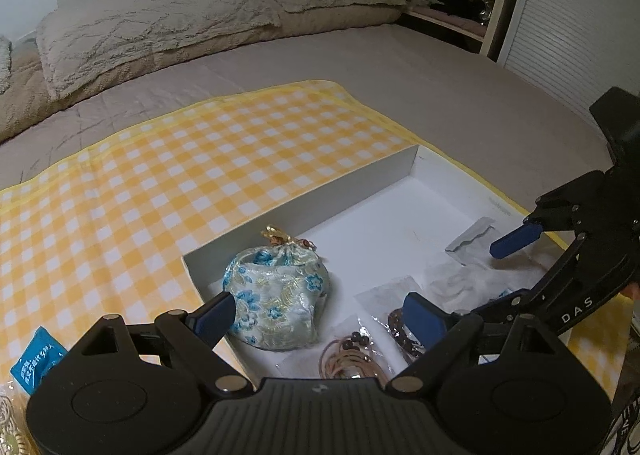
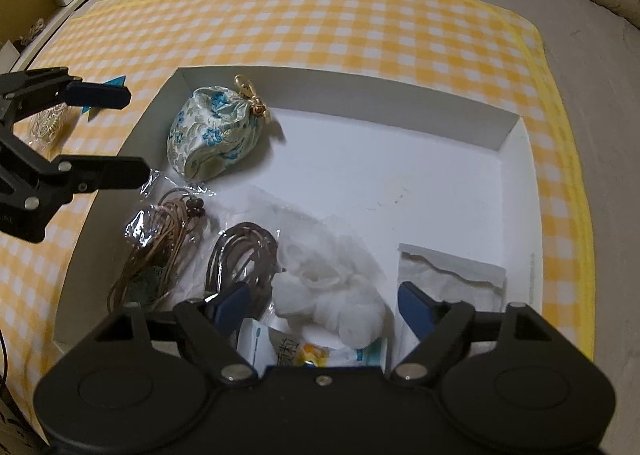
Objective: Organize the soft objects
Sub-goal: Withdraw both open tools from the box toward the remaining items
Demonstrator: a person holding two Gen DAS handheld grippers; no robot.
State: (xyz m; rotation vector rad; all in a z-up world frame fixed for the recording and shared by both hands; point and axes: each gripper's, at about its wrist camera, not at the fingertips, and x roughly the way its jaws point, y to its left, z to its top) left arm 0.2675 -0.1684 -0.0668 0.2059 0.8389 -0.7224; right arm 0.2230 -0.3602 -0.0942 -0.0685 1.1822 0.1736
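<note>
- In the white box (image 2: 516,143), on the checked cloth (image 2: 320,15): floral pouch (image 2: 212,135) in a corner, bagged cords (image 2: 160,239), white cotton (image 2: 340,295).
- Your left gripper (image 1: 320,313) and right gripper (image 2: 324,305) both stand spread, holding nothing.

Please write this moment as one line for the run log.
left gripper: open, empty | right gripper: open, empty, above white pouch | floral pouch: in white box, far corner

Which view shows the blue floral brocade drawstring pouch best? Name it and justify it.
The right wrist view: the blue floral brocade drawstring pouch lies wholly unobstructed in the white cardboard box, its tied neck and gold cord visible. In the left wrist view the pouch appears larger, but the left gripper has one finger across its lower left edge.
</note>
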